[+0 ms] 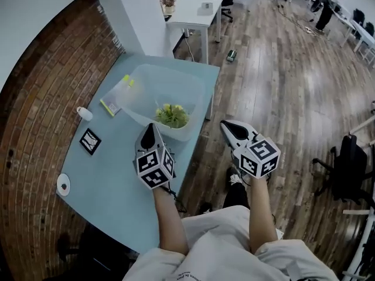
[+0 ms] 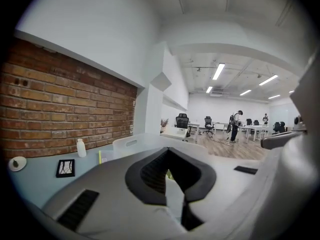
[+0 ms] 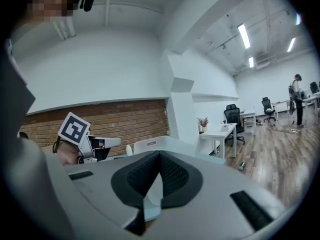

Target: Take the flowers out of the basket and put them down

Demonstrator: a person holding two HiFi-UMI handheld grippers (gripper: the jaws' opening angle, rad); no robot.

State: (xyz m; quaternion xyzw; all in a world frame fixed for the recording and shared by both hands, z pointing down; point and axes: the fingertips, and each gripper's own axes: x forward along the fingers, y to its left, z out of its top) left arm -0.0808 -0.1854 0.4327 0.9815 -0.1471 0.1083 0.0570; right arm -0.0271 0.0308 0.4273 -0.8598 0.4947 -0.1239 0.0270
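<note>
1. Flowers — yellow blooms, leafy green — sit in the near corner of the translucent, round-cornered plastic basket on the smooth pale-blue bench.
2. Left gripper closed and empty, tip just beside the basket's near wall.
3. Right gripper closed, empty — over plank floor.

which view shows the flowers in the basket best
Head view: the flowers sit in plain sight inside the basket. The left gripper view catches only a green sliver; the right gripper view shows just the basket's wall.
</note>
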